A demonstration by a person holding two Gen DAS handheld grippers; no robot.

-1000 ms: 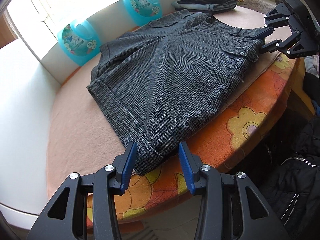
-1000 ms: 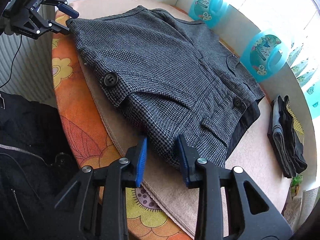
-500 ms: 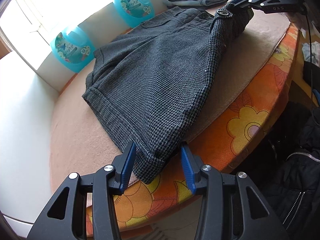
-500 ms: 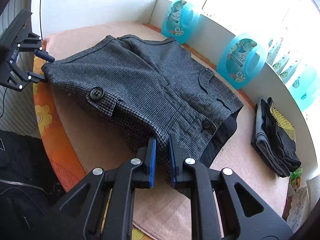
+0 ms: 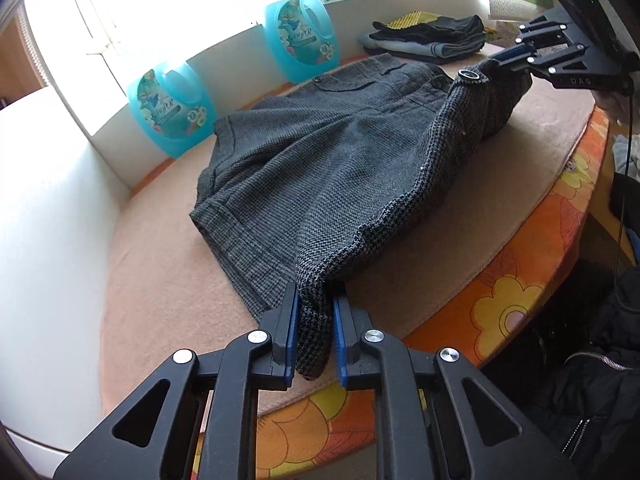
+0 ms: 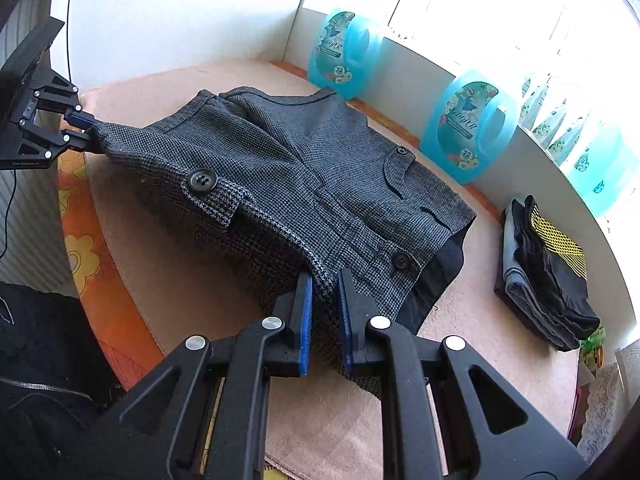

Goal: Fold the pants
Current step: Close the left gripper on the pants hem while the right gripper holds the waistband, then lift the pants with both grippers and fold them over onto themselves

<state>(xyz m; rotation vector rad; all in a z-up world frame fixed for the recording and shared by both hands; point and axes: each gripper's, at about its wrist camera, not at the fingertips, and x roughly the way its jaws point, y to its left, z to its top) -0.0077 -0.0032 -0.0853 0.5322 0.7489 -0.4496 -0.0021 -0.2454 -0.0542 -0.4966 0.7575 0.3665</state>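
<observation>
The pants are grey houndstooth shorts (image 5: 320, 168) lying on a beige mat (image 5: 160, 264) on a round table. My left gripper (image 5: 314, 332) is shut on the near leg hem corner and holds it lifted off the mat. My right gripper (image 6: 325, 316) is shut on the near waistband corner and holds it raised. The near edge of the shorts (image 6: 304, 184) hangs stretched between the two grippers, while the far half lies flat. The right gripper (image 5: 516, 56) also shows in the left wrist view, and the left gripper (image 6: 80, 132) in the right wrist view.
Two blue detergent bottles (image 5: 172, 108) (image 5: 304, 36) stand along the white back wall. A stack of folded dark clothes (image 6: 540, 268) lies at the far end of the mat. An orange flowered tablecloth (image 5: 520, 280) rims the table. A black jacket (image 5: 592, 380) lies beyond the edge.
Both grippers closed on the near edge of the shorts, the right first, then the left. They lifted that edge off the mat and carried it toward the window.
</observation>
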